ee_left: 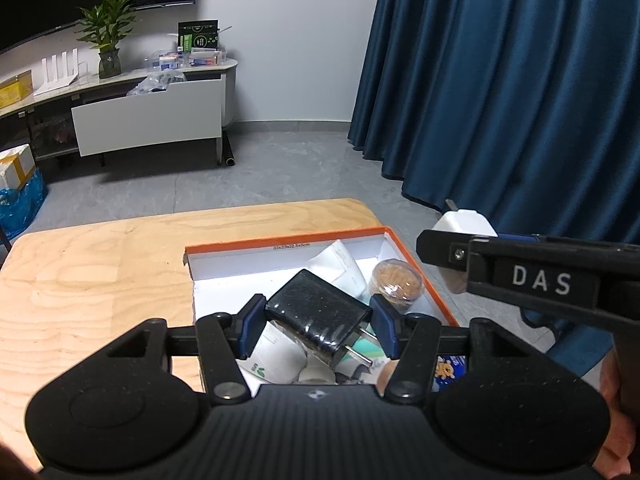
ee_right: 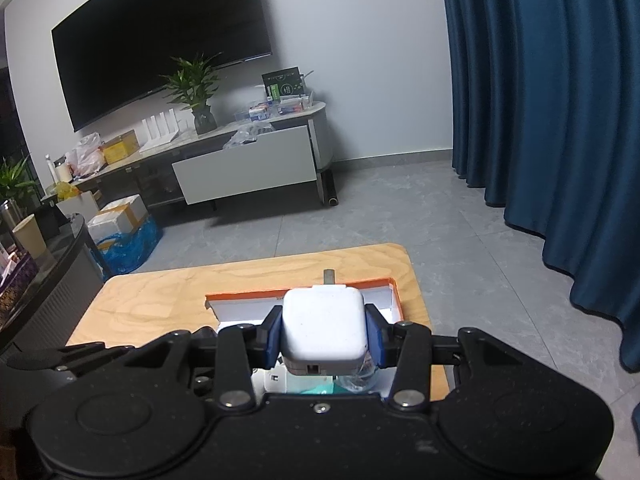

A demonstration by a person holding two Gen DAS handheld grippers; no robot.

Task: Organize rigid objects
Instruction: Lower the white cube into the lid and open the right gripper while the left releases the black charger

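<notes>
My left gripper [ee_left: 318,320] is shut on a black plug-in charger [ee_left: 320,312], prongs pointing right, held over an orange-rimmed white box [ee_left: 288,240] on the wooden table [ee_left: 100,280]. My right gripper [ee_right: 325,334] is shut on a white square charger [ee_right: 324,328] above the same box [ee_right: 248,294]. In the left wrist view the right gripper and its white charger [ee_left: 464,224] hang at the box's right side. Inside the box lie a round toothpick jar [ee_left: 396,282], a white tube [ee_left: 340,264] and white packets [ee_left: 276,356].
A TV cabinet [ee_left: 148,120] with an open white drawer, a plant [ee_left: 108,28] and boxes stands by the far wall. Blue curtains [ee_left: 500,80] hang at the right. A dark counter [ee_right: 40,272] with a paper cup is left of the table.
</notes>
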